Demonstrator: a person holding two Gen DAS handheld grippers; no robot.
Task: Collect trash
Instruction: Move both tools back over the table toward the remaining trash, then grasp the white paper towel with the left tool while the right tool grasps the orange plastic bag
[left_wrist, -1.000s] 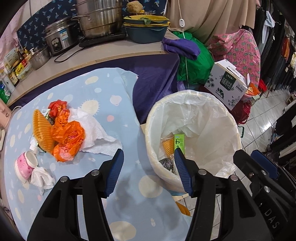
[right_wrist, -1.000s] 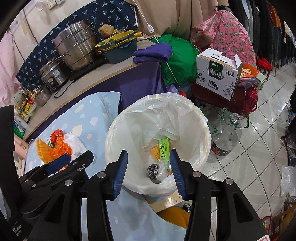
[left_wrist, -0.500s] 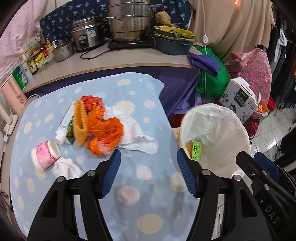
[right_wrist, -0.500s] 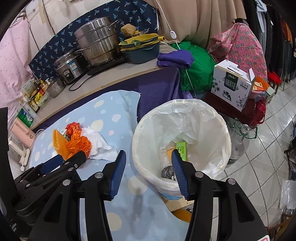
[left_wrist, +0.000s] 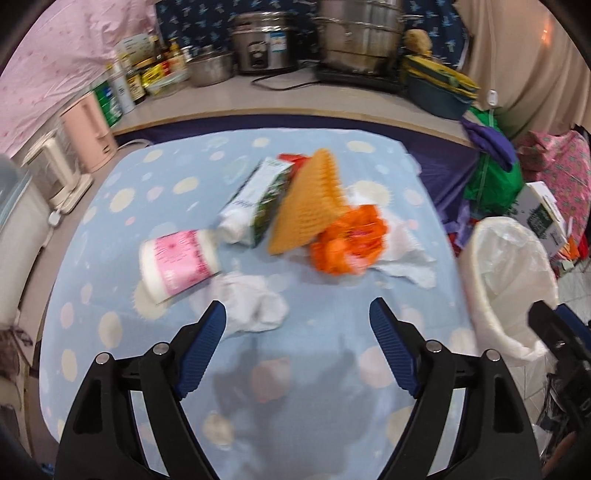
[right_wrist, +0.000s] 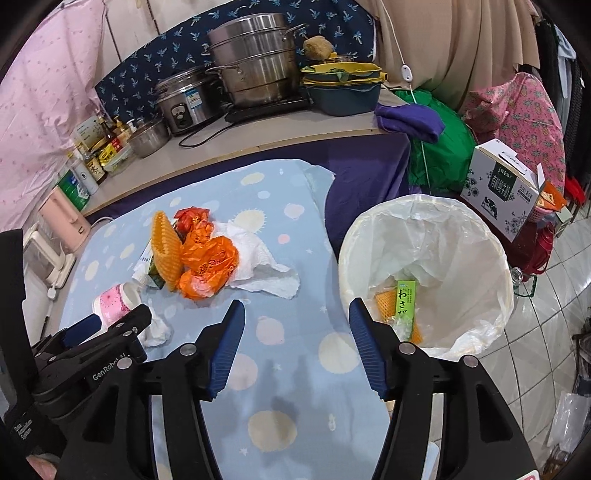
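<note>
Both hand-held grippers empty over the surface (right_wrist: 295, 354) — jaws just been opening.
Left hand-held gripper (left_wrist: 297, 328) gapes wide, right hand-held gripper (right_wrist: 297, 332) parted; trash pile (right_wrist: 207, 258) on surface — bin (right_wrist: 498, 258) beside.

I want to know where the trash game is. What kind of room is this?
Probably a home kitchen corner: steamer pot, rice cooker and sauce bottles line the counter.

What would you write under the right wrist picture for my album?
Open right gripper hovers between table trash and the lined bin.
</note>
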